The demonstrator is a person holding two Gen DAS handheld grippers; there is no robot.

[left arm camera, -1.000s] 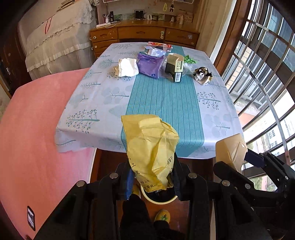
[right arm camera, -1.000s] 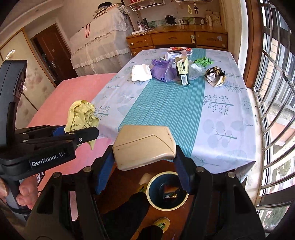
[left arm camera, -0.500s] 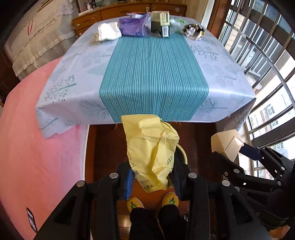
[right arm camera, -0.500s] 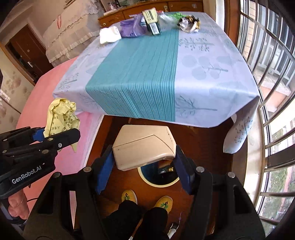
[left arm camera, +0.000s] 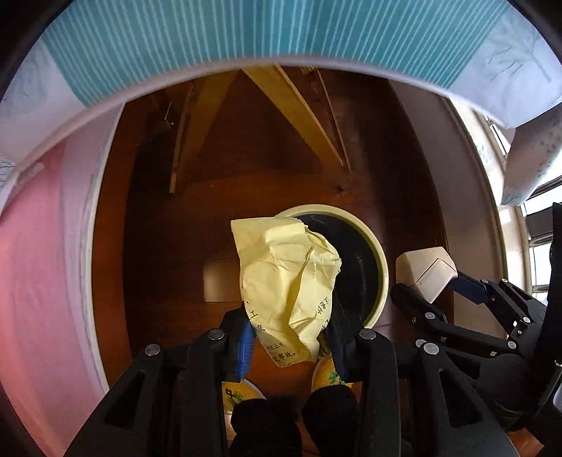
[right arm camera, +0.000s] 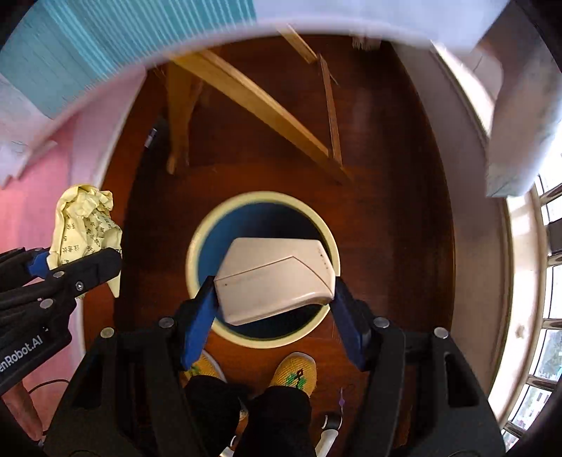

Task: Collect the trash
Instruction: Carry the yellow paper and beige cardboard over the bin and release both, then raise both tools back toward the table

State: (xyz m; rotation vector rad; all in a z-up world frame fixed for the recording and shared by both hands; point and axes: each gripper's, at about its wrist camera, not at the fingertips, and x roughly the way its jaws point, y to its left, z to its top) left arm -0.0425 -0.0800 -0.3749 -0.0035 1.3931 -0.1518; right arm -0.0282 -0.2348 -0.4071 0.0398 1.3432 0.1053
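My left gripper (left arm camera: pixel 289 342) is shut on a crumpled yellow paper bag (left arm camera: pixel 286 277) with black print, held over the near-left rim of a round cream waste bin (left arm camera: pixel 381 267) with a dark inside. In the right wrist view the same bag (right arm camera: pixel 84 225) shows at the left, beside the bin. My right gripper (right arm camera: pixel 274 309) is shut on a beige plastic box (right arm camera: pixel 274 277), which hangs right above the bin's (right arm camera: pixel 196 246) opening. That box (left arm camera: pixel 425 276) also appears at the right of the left wrist view. Both grippers point steeply down at the floor.
The bin stands on a dark wooden floor (left arm camera: pixel 246 190), under the edge of a table with a teal-striped cloth (left arm camera: pixel 246 31). Wooden table legs (right arm camera: pixel 253 102) cross behind the bin. A person's yellow slippers (right arm camera: pixel 295 372) stand just before it. A pink bedcover (left arm camera: pixel 31 281) lies left.
Both grippers have dropped from above the table to low over the floor and tipped downward. The tabletop has slid out of view; the bin now fills the middle. Both grips are unchanged.
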